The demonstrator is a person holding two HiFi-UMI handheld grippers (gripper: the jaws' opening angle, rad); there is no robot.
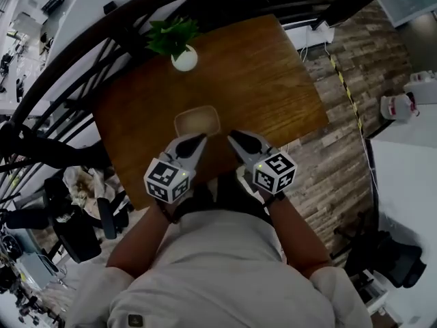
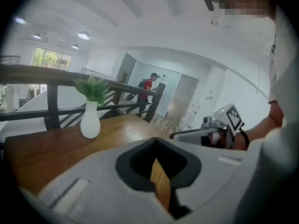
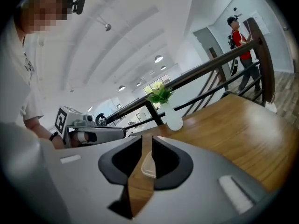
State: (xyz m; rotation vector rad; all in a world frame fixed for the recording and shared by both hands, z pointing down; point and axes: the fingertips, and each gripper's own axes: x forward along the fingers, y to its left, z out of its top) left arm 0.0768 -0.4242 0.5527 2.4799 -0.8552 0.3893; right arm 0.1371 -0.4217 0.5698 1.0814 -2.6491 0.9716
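At the near edge of the wooden surface [image 1: 273, 80], the person holds both tools out in front of the body, forearms bent inward so the two noses angle toward each other. The left tool [image 1: 199, 139] points up and to the right, and its marker cube sits low beside the person's chest. Its jaws are together at the tips and grip nothing; only wood shows through the slot behind them. The right tool [image 1: 232, 136] points up and to the left, mirroring the other. Its jaws stand a narrow gap apart and clamp nothing. A shallow clear tray [image 1: 196, 120] lies flat on the surface just beyond both tips, and neither tool touches it. In the right gripper view the tray [image 3: 148, 166] shows through the gap between that tool's jaws, with the left tool [image 3: 122, 132] level beside it. A white vase [image 1: 184, 59] with green leaves stands well beyond the tray, near the far edge by a dark railing [image 1: 82, 80].
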